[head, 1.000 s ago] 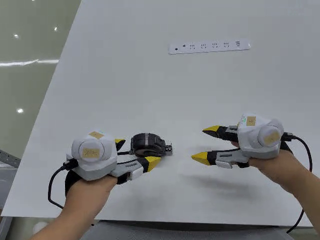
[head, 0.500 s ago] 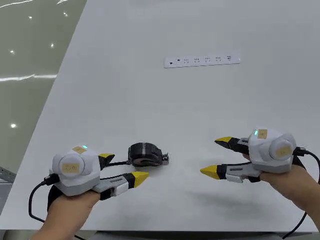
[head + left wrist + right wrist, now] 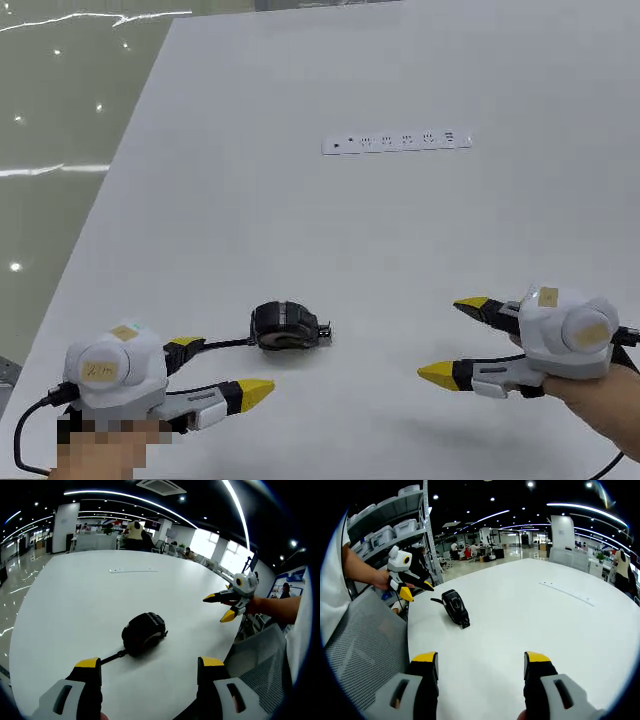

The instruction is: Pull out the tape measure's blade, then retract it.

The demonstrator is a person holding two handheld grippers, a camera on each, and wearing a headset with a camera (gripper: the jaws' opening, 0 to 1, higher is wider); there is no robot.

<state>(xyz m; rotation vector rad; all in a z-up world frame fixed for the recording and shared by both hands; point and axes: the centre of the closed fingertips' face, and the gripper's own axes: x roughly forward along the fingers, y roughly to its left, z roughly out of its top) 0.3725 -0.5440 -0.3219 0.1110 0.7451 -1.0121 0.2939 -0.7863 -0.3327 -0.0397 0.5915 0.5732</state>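
Tape measure point(image 3: 286, 326): black, laid on white counter point(image 3: 330, 230), just ahead of left claw point(image 3: 224, 365). Left claw and right claw point(image 3: 452, 338): both spread wide, nothing held.

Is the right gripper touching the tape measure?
Apart. Head view shows bare table between the right gripper and the tape measure.

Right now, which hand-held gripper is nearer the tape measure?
Left. The left hand-held gripper is open just short of the tape measure, which lies ahead of its jaws. The right hand-held gripper, also open, is farther off on the opposite side.
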